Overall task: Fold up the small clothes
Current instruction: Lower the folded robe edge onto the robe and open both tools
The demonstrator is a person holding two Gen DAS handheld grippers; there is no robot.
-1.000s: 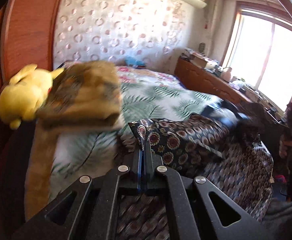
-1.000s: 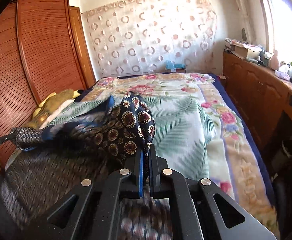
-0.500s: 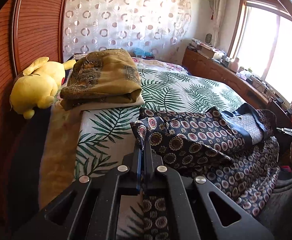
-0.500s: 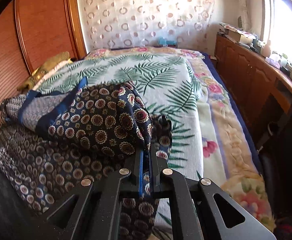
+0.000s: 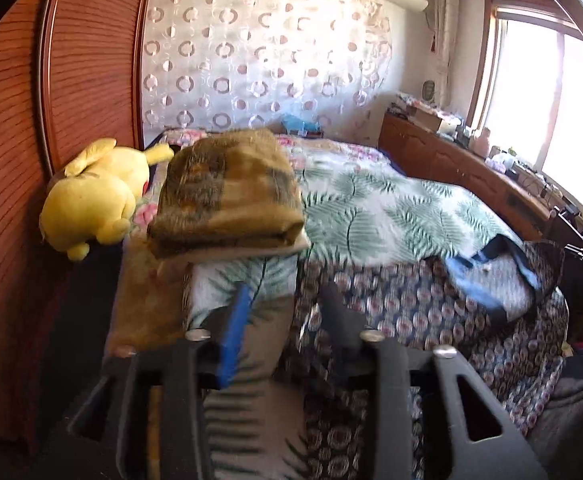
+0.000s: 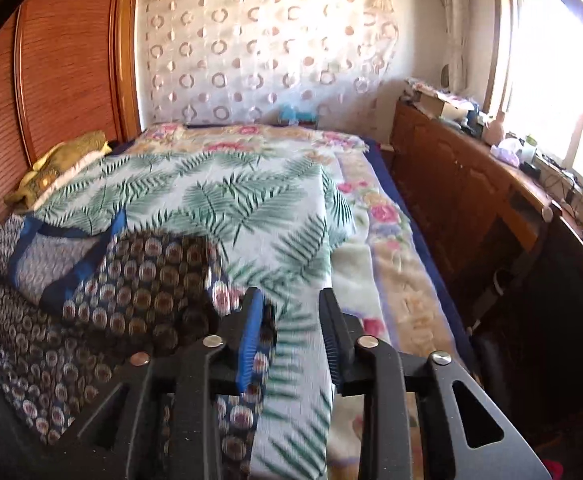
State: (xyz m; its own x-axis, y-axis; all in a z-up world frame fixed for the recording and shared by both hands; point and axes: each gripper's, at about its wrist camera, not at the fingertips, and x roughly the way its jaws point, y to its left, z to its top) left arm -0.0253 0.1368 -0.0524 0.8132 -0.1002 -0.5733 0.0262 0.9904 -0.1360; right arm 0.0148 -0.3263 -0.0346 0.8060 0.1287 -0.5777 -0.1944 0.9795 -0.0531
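A dark navy garment (image 5: 411,312) with a round medallion print and blue trim lies folded over on itself on the fern-print bedcover (image 5: 391,208). In the left wrist view my left gripper (image 5: 287,304) hovers at the garment's left edge. Its jaws are opening, with only bedcover and the cloth's edge showing between them and no pad pressing. In the right wrist view the garment (image 6: 143,280) lies to the left. My right gripper (image 6: 291,316) stands over its right edge, jaws opening, with nothing gripped.
A yellow plush toy (image 5: 91,196) and a folded brown blanket (image 5: 227,192) sit at the head of the bed beside the wooden wardrobe (image 5: 71,80). A cluttered wooden sideboard (image 6: 471,184) runs along the window side. A grey sleeve (image 5: 571,420) shows at the lower right.
Both grippers were shut on the garment's folded-over corners; now both have opened and let go. The cloth has dropped flat onto the bed.
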